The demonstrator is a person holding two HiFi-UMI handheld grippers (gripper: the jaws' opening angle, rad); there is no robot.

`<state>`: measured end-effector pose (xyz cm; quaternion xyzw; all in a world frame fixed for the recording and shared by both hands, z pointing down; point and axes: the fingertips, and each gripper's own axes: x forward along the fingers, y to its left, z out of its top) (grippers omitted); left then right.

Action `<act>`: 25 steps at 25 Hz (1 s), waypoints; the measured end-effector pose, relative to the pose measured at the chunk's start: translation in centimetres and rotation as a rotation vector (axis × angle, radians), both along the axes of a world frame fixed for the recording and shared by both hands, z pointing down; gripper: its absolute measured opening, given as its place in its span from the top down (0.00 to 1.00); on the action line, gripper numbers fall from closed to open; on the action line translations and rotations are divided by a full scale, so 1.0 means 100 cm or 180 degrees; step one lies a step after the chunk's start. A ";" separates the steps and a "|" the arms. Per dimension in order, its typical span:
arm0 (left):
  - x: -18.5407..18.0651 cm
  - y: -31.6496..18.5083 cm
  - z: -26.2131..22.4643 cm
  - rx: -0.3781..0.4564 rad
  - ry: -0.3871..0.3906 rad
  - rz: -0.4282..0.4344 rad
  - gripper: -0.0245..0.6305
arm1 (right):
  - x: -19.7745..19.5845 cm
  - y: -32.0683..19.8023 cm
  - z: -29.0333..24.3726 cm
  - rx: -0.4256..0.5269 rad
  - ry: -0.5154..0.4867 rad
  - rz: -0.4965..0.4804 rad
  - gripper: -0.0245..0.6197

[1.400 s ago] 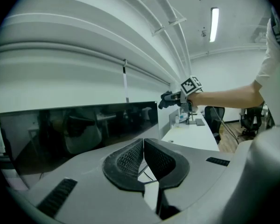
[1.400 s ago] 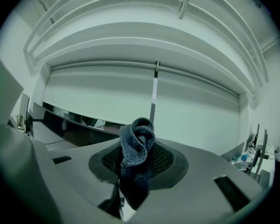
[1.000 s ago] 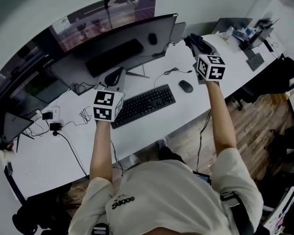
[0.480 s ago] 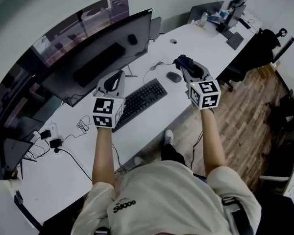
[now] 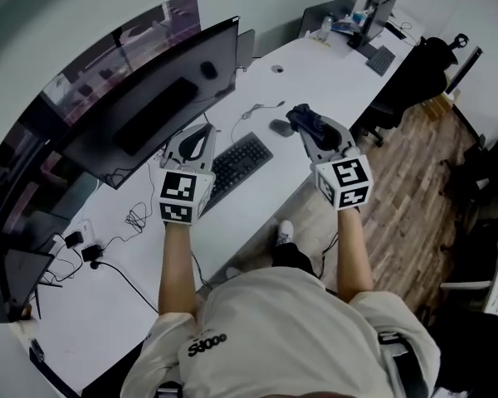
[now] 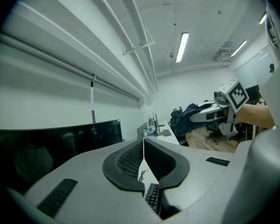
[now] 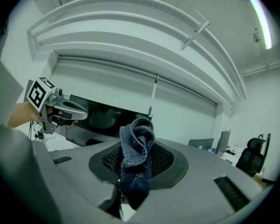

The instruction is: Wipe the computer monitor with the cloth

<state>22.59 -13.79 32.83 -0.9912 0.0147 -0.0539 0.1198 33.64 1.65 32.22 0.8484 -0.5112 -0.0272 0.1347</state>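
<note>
Pulled the right claw (image 5: pixel 314 135), with the dark cloth (image 5: pixel 300 116) pinched in it, back from the far right end of the monitor (image 5: pixel 149 98) to the near side of the bench (image 5: pixel 315 73), just beside the mouse (image 5: pixel 280 127). Swung the head view round to the right as well, pushing the monitor and keyboard (image 5: pixel 241 160) toward the left and baring more wooden floor (image 5: pixel 407 164) on the right.

Cloth (image 7: pixel 137 139) is a dark blue fuzzy rag, bunched up and pinched in the right gripper (image 7: pixel 135 171), poking up past it. Monitor (image 5: pixel 149 98) is wide, curved, screen dark, upright on the desk (image 5: pixel 315 73), well apart from the cloth
</note>
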 end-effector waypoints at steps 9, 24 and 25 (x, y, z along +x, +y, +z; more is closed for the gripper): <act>0.000 0.007 -0.010 0.0077 0.0078 0.0044 0.93 | -0.010 0.001 0.000 -0.0028 0.0017 -0.0055 0.82; -0.001 0.011 -0.007 0.0132 0.0010 0.0057 0.93 | -0.015 0.000 -0.002 0.0013 0.0029 -0.0132 0.82; 0.000 0.011 -0.007 0.0131 0.0006 0.0059 0.93 | -0.015 0.000 -0.002 0.0010 0.0026 -0.0136 0.82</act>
